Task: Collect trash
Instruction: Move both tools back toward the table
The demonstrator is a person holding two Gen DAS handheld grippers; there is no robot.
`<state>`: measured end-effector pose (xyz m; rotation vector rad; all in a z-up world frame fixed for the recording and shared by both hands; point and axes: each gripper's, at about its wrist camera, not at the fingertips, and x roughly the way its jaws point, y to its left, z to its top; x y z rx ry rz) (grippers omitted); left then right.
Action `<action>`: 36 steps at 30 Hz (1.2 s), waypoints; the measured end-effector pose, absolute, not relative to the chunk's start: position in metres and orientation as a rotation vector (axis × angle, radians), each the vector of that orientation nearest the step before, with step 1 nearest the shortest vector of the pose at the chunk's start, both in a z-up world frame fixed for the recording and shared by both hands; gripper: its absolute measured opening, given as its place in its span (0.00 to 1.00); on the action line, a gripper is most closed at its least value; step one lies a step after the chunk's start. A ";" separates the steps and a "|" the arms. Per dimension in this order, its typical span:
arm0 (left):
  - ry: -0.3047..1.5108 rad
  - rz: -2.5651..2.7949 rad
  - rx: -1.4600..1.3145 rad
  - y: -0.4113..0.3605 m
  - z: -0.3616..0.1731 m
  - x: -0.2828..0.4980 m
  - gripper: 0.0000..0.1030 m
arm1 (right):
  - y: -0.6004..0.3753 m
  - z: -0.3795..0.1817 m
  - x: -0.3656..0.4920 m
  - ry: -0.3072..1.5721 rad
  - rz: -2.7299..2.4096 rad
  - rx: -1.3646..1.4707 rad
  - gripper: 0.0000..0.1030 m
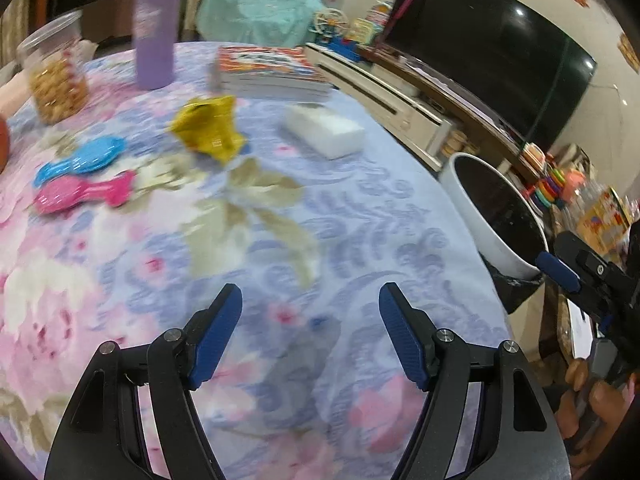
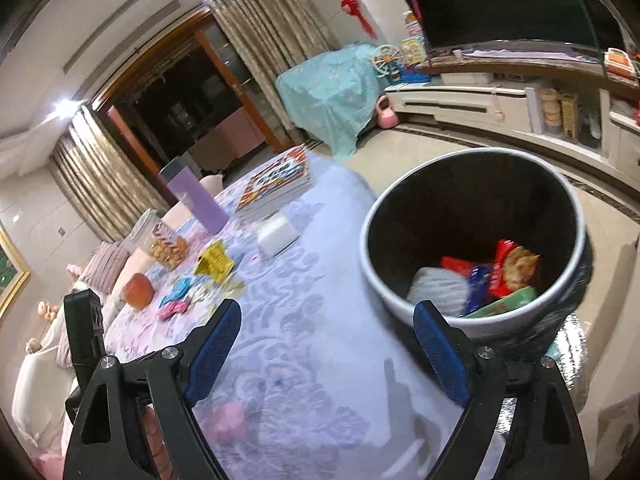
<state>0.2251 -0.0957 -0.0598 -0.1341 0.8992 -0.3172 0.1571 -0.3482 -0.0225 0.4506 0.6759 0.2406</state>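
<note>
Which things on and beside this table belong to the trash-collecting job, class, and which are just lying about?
Belong to the job:
- crumpled yellow wrapper on the table
- trash bin beside the table, wrappers already inside
- left gripper and right gripper, both open and empty

Lying about:
- purple bottle
- stack of books
- snack jar
- blue and pink brushes
- white block

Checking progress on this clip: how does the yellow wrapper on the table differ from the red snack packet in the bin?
The yellow wrapper lies crumpled on the floral tablecloth, still uncollected; the red snack packet already sits inside the trash bin. The yellow wrapper lies alone, apart from other things; the red snack packet leans among other discarded packaging. Both are snack-type wrappers, and neither is held: the left gripper and right gripper are both open and empty.
</note>
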 end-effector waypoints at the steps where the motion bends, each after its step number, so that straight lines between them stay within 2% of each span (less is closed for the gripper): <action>1: 0.898 -0.309 -0.142 -0.090 -0.060 0.224 0.71 | -0.343 -0.023 0.158 0.679 0.249 0.444 0.87; 20: 0.889 -0.163 -0.202 -0.003 -0.064 0.219 0.71 | -0.273 -0.027 0.173 0.731 0.360 0.360 0.88; 36: 0.883 -0.083 -0.187 0.061 -0.065 0.248 0.74 | -0.233 -0.038 0.198 0.774 0.420 0.333 0.88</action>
